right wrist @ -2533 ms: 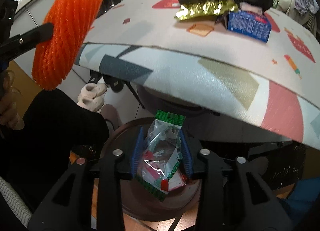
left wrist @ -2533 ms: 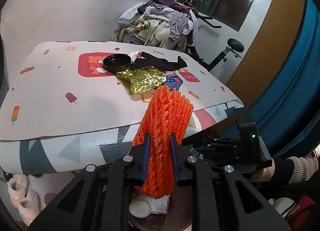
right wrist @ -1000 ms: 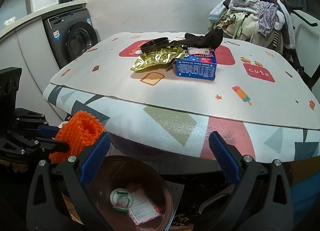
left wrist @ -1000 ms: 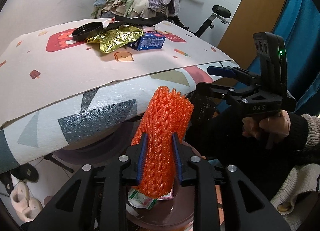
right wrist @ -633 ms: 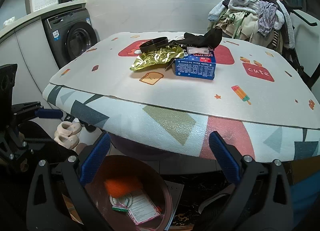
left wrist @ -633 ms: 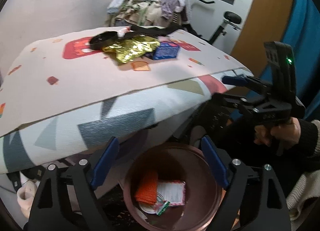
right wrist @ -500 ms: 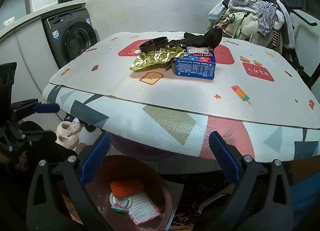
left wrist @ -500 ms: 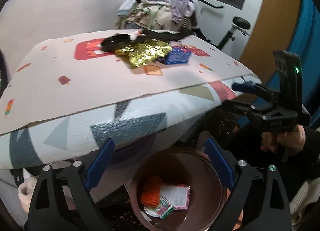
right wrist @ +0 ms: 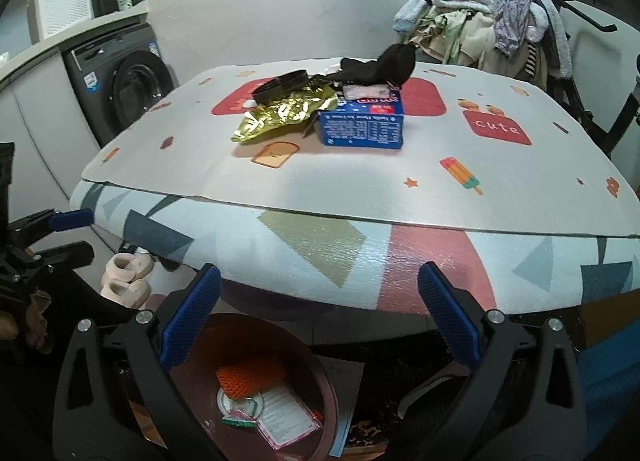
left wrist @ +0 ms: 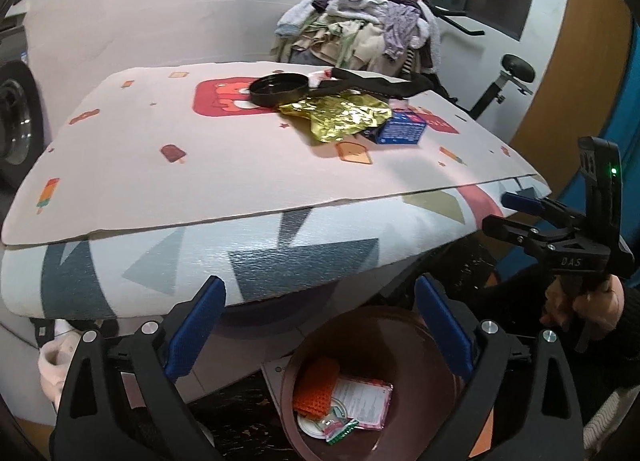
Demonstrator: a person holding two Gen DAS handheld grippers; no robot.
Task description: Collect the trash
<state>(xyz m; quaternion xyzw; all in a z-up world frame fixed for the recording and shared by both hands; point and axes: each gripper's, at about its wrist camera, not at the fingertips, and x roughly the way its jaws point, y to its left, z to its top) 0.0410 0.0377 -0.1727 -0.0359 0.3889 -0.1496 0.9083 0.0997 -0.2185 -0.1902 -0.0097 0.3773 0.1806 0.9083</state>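
Left wrist view: the left gripper (left wrist: 320,321) is opening wide, empty, over the brown bin (left wrist: 420,325), where the orange foam net (left wrist: 316,389) is lying beside what look like wrappers, while the right gripper (right wrist: 320,321) is gaping empty above it

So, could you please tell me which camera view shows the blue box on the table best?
The right wrist view: the blue box shows its whole printed front face. In the left wrist view, the box is smaller and partly behind the gold wrapper.

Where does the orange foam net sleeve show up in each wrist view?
Left wrist: orange foam net sleeve lies low, centre, on the left inside the brown round bin.
Right wrist: it lies low, left of centre, inside the same bin.
Shared landmark: the blue cardboard box on the table.
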